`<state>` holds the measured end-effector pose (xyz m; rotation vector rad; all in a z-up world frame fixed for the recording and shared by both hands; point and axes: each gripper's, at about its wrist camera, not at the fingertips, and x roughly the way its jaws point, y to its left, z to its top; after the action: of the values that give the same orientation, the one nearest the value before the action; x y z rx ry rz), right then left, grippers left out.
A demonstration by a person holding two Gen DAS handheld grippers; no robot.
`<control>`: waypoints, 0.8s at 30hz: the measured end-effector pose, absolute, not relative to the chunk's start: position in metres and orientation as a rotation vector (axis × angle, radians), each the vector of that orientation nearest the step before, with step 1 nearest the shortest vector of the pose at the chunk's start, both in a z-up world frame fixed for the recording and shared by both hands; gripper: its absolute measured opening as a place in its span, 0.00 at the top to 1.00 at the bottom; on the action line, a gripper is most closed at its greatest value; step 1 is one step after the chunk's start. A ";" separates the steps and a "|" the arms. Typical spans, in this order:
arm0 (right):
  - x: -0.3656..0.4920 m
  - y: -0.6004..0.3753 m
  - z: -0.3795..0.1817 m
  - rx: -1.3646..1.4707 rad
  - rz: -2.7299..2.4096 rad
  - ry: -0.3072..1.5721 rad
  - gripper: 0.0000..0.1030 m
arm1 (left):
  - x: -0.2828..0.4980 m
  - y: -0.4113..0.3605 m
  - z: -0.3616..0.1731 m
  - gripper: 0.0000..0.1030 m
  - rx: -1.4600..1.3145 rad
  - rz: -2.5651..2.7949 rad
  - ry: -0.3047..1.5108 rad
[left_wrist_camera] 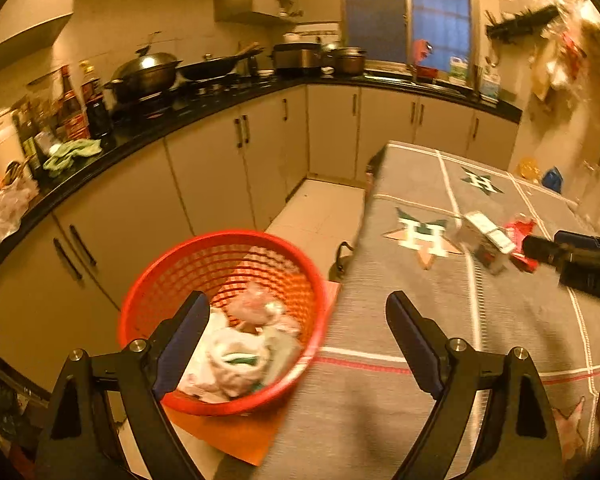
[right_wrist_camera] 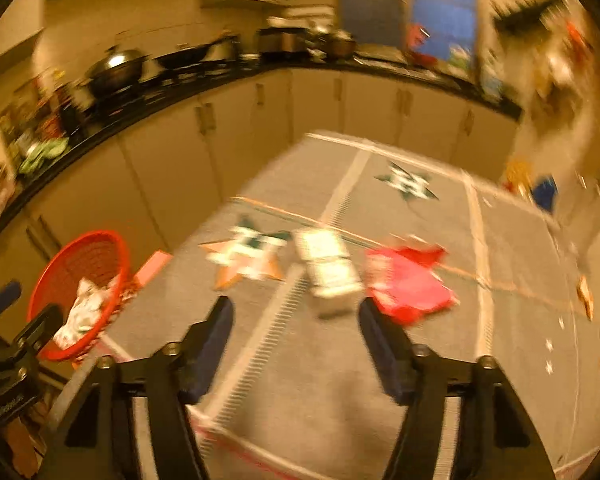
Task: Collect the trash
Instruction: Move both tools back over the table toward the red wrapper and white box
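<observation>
Up close, the left gripper (left_wrist_camera: 296, 312) has its jaws spread wide and empty above the red basket (left_wrist_camera: 140, 304), which holds crumpled wrappers (left_wrist_camera: 236, 356) at the table's (left_wrist_camera: 380, 400) left edge. The right gripper (right_wrist_camera: 296, 316) is also parted, holding nothing, just near of a white carton (right_wrist_camera: 328, 268) and a red wrapper (right_wrist_camera: 408, 280) lying side by side on the grey tablecloth.

Legible text is scarce. The grey tablecloth (left_wrist_camera: 420, 320) carries star emblems, each with a block letter "H": one near the cloth's left edge (left_wrist_camera: 422, 236), one toward its far edge (left_wrist_camera: 482, 182). Print on the white carton (left_wrist_camera: 488, 234) lying on the cloth, and the bottle labels (left_wrist_camera: 74, 120) at the worktop's left end, are too blurred to read.
</observation>
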<state>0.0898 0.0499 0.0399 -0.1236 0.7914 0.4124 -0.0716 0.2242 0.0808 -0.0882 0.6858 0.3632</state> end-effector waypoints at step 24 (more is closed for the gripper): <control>0.214 -0.047 0.018 0.215 0.233 0.974 0.55 | -0.018 0.170 0.065 0.14 -0.047 0.254 0.760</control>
<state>0.2136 -0.0470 0.0177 0.2149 0.9738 0.2334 -0.0178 0.1697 0.0655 -0.0468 0.7596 0.2542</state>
